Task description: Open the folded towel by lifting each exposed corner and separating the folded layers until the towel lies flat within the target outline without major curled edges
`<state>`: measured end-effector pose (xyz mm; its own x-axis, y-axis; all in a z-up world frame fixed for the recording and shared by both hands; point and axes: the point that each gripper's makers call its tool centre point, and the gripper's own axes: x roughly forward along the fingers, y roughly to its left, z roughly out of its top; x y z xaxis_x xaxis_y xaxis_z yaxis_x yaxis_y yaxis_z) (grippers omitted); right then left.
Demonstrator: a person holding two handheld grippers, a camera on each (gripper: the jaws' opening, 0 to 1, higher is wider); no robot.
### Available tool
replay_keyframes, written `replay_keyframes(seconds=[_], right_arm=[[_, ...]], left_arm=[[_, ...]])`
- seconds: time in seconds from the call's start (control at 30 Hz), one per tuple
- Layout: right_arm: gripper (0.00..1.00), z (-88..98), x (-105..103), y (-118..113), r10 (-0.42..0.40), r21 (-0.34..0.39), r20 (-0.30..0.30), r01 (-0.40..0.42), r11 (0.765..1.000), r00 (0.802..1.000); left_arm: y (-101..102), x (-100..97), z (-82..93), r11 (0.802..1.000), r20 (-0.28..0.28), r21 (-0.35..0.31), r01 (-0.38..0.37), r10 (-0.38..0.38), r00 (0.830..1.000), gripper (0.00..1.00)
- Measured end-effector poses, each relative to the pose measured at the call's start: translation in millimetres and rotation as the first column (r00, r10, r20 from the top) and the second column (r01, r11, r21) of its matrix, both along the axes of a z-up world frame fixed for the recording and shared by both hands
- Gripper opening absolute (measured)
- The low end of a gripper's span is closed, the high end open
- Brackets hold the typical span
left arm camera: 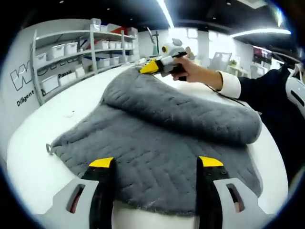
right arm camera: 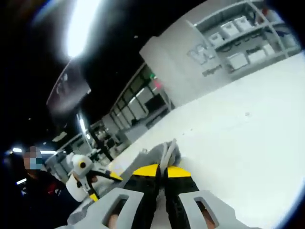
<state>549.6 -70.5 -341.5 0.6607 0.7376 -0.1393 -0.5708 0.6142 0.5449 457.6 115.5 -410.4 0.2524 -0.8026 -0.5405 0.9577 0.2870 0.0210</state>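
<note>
A grey quilted towel lies on the white table, its upper layer curled over in a thick fold across the middle. My left gripper hovers over the towel's near edge, jaws wide apart and open. At the far end, my right gripper, held by a hand, is shut on the towel's far corner. In the right gripper view, my right gripper pinches that grey corner, which sticks up past the yellow tips. My left gripper shows low at the left there.
Shelves with white bins stand beyond the table's far left edge and appear again as shelves. A person's dark sleeve with a white cuff reaches in from the right. Bare white tabletop stretches beside the towel.
</note>
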Motion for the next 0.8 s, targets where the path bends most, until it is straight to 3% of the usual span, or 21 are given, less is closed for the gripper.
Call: replay_keyframes(seconds=[0.17,0.43,0.6,0.8], right_arm=[[0.00,-3.0,3,-9,-0.030,-0.026,-0.008,0.030,0.999,1.000],[0.00,-13.1,5,-15,-0.049,-0.140,0.011,0.050,0.989,0.999],[0.00,-16.2,8,-31,-0.096,-0.254,0.060,0.109,0.961,0.994],[0.00,-19.1,8,-35,-0.098,-0.273,0.067,0.113,0.955,0.993]], left_arm=[[2,1.3,-0.6,1.000,-0.009,-0.002,-0.012,0.012,1.000,0.66],[6,-0.8,-0.7,1.000,-0.016,-0.006,-0.012,0.012,1.000,0.64],[7,0.3,-0.8,1.000,-0.017,-0.005,-0.014,0.014,1.000,0.64],[7,1.2,-0.7,1.000,-0.015,0.001,-0.016,0.016,1.000,0.64]])
